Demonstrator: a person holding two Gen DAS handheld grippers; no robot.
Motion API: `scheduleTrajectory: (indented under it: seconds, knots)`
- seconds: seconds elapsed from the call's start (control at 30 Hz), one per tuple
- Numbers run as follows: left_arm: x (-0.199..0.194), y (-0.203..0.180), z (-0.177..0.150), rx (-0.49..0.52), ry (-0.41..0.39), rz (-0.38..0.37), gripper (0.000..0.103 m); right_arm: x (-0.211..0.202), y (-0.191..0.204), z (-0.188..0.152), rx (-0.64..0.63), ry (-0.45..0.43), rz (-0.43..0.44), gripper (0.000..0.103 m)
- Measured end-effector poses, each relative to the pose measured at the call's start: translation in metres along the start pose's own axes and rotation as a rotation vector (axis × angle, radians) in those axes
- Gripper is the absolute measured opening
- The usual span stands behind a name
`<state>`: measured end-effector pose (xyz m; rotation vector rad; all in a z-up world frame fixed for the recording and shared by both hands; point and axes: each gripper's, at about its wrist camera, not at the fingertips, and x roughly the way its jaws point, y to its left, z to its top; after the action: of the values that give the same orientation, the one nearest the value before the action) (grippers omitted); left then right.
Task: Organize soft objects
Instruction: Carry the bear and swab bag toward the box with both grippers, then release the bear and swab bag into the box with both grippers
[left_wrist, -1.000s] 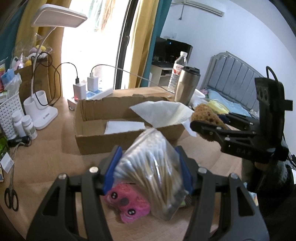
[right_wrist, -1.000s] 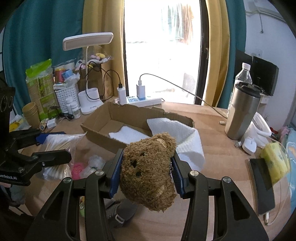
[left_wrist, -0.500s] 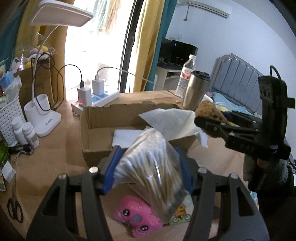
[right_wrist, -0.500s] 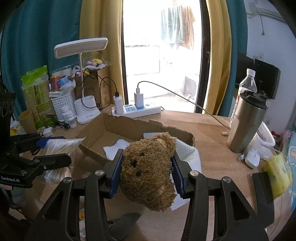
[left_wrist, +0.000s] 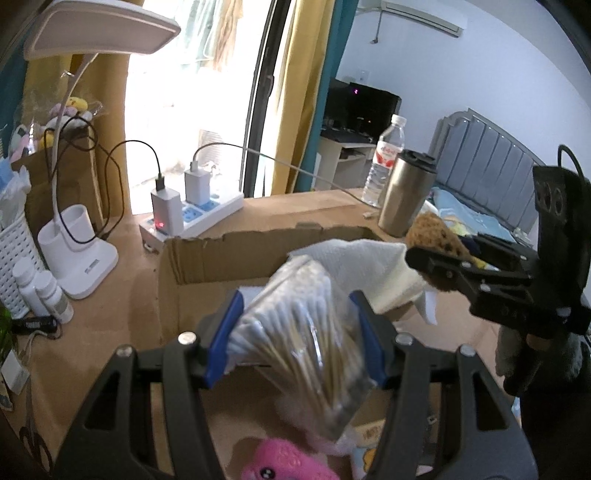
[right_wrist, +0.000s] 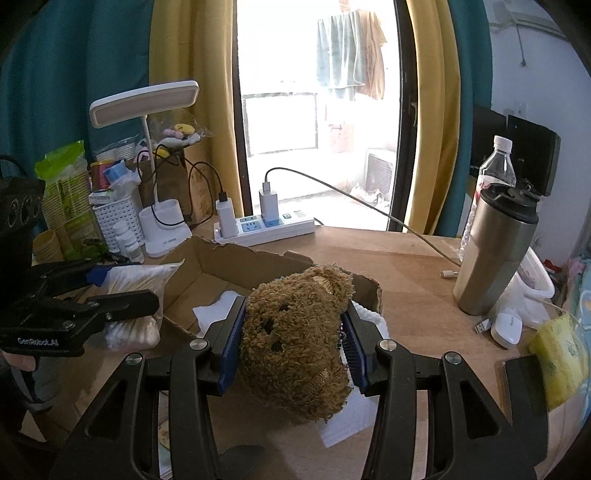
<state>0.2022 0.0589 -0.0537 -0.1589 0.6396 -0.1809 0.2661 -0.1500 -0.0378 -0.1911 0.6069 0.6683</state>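
Observation:
My left gripper (left_wrist: 295, 332) is shut on a clear bag of cotton swabs (left_wrist: 299, 332), held above the near wall of an open cardboard box (left_wrist: 229, 254). It also shows in the right wrist view (right_wrist: 122, 291) with the bag (right_wrist: 133, 280). My right gripper (right_wrist: 293, 332) is shut on a brown teddy bear (right_wrist: 295, 332), held above the box's near right corner (right_wrist: 365, 288). The bear shows in the left wrist view (left_wrist: 436, 232). A white towel (left_wrist: 365, 266) drapes over the box's right end. A pink plush toy (left_wrist: 284, 461) lies on the table below my left gripper.
A steel tumbler (right_wrist: 495, 251) and water bottle (right_wrist: 495, 173) stand at the right. A power strip with chargers (right_wrist: 266, 221), a desk lamp (right_wrist: 162, 221), a white basket (right_wrist: 118, 218) and small bottles (left_wrist: 40, 291) crowd the back left. A phone (right_wrist: 524, 387) lies right.
Both grippers have risen and moved forward toward the box, each still holding its object. The pink plush has slid lower in the left wrist view.

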Motion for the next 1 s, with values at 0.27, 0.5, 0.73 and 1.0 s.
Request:
scheduleTrajectory:
  seconds: [0.27,0.5,0.73,1.0]
  knots:
    - [0.017,0.002,0.011,-0.001,0.002,0.004,0.06,0.012,-0.009,0.005,0.01,-0.006,0.003,0.051]
    - [0.032,0.006,0.019,-0.003,0.005,0.001,0.06,0.026,-0.017,0.014,0.023,-0.015,0.003,0.051]
    - [0.052,0.015,0.022,-0.029,0.018,-0.016,0.061,0.051,-0.015,0.016,-0.015,0.029,-0.012,0.055]
    - [0.066,0.02,0.022,-0.051,0.062,-0.008,0.071,0.052,-0.018,0.012,0.018,0.048,-0.008,0.074]
